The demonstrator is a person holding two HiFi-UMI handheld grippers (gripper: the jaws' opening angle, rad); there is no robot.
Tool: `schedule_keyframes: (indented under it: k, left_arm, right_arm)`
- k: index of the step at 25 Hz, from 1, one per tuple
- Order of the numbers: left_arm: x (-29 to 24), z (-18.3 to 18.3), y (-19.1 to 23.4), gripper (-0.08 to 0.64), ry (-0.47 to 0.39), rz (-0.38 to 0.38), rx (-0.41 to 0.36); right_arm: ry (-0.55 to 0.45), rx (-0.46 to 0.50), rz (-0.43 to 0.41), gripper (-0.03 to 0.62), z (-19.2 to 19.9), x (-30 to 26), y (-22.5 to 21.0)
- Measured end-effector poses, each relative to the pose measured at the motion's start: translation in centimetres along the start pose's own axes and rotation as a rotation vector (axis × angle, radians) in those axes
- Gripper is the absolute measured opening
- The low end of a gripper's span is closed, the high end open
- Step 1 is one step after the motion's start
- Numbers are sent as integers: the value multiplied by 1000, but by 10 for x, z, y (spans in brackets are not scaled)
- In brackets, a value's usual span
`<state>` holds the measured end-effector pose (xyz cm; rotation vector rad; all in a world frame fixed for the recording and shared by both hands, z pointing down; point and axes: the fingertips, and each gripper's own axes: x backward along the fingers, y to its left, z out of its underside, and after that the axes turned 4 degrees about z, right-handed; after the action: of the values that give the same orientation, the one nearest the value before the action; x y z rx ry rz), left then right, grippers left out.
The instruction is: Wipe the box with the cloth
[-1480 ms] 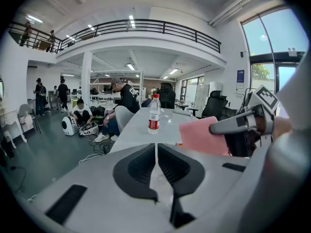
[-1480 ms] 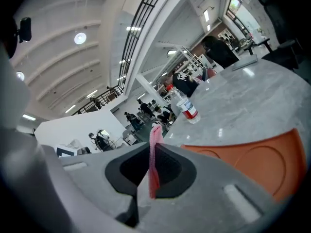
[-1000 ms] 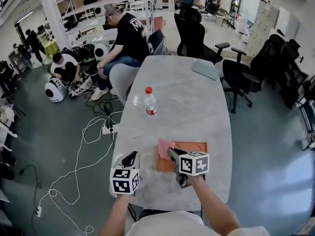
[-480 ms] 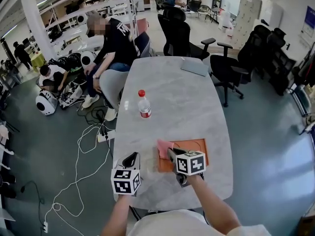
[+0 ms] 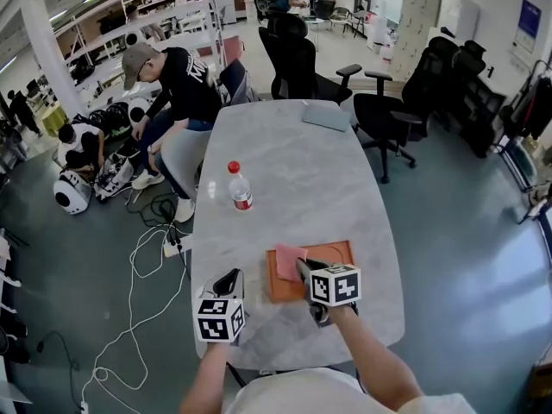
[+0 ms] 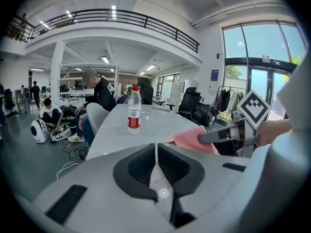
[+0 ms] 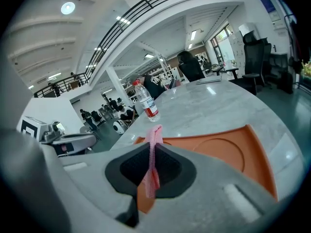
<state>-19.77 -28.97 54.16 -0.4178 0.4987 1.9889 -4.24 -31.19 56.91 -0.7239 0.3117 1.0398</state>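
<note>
Over the left end of the shallow orange box (image 5: 334, 256), laid on the grey marbled office desk (image 5: 293, 162), a pink cloth (image 5: 288, 260) is clenched in the jaws of the right gripper (image 5: 303, 268); those of the left gripper (image 5: 228, 280) are pressed together (empty).

The flat orange plastic box (image 5: 335, 254), shallow, with a raised rim and a round recess in its face, lies level on the grey marbled bench (image 5: 293, 162) near the front edge. The thin pink cloth (image 5: 287, 261) stands on edge, pinched between the jaws of the right claw (image 5: 302, 267), over the box's left part.
</note>
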Motion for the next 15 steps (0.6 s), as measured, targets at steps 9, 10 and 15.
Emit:
schedule_keyframes:
  k: [9,10,15]
  left_arm:
    - [-12,-4,-16,23,0,28,-10]
    - [-14,-4,-17,24,0,31,-11]
    - [-17,-5,-22,24,4,44,-14]
  right_arm:
    - [-20,-36,46,14,-1,19,-29]
    - [-22,-37,52,14,-1,21,-32]
    - [-36,-52,92,14,-3,34,-49]
